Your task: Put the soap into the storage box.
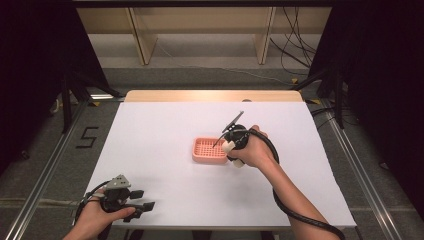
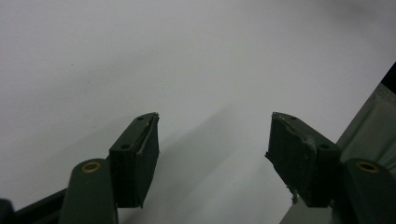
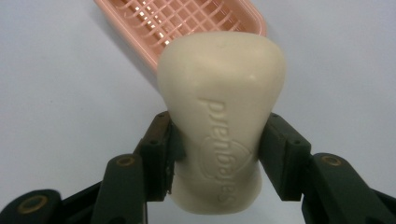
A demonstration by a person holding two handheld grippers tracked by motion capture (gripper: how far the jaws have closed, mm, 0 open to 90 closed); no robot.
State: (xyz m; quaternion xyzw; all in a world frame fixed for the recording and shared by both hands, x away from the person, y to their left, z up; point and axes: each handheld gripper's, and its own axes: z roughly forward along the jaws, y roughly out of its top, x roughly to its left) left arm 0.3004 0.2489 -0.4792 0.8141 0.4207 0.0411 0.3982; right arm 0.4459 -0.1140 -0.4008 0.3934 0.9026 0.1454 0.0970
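A cream bar of soap (image 3: 222, 116) with embossed lettering is clamped between the jaws of my right gripper (image 3: 217, 154). Behind it lies a pink soap dish (image 3: 187, 23) with a grid floor. In the high view my right gripper (image 1: 231, 145) hovers at the right edge of the pink soap dish (image 1: 207, 151) near the table's middle, with the soap (image 1: 228, 146) held just above the dish's rim. My left gripper (image 1: 142, 200) rests near the front left edge of the table. Its jaws stand apart with nothing between them, as seen at my left gripper (image 2: 212, 149).
The white table top (image 1: 165, 130) is bare around the dish. A wooden strip (image 1: 210, 95) runs along its far edge. The table's front edge (image 2: 369, 135) lies close to my left gripper. Cables (image 1: 295, 45) lie on the floor beyond.
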